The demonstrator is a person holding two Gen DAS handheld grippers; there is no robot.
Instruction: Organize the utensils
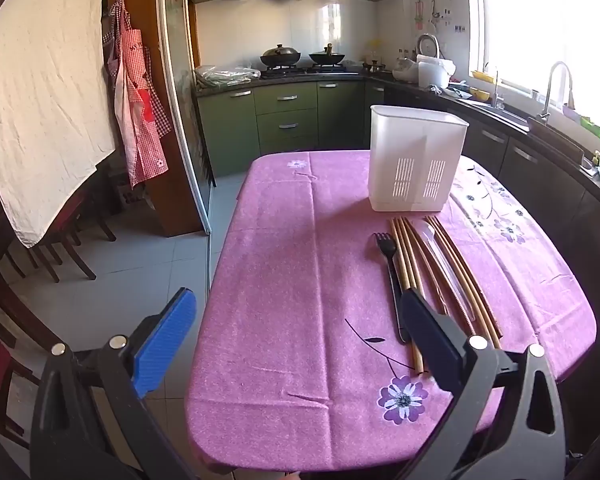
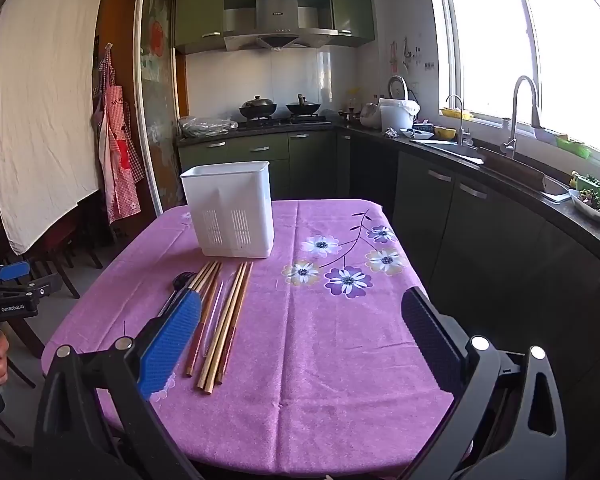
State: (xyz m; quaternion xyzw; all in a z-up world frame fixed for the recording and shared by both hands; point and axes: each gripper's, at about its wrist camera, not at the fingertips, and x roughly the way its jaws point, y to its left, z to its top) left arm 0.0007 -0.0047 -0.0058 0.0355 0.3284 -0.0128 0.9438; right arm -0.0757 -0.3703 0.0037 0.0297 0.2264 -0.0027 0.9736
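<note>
Both the left gripper point(image 1: 296, 344) and right gripper point(image 2: 300, 336) hang spread wide and empty above the table point(image 2: 340, 380) – the chopsticks point(image 2: 220, 320) and black fork point(image 1: 388, 268) lie bundled just before the white holder point(image 2: 232, 208), probably staged for loading

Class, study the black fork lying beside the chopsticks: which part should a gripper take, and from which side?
Grip the black fork at mid-handle, coming from above. It lies flat on the tablecloth, with chopsticks tight along one side, so one finger goes on its open side.

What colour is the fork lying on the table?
Black; the fork shows best in the left wrist view.
</note>
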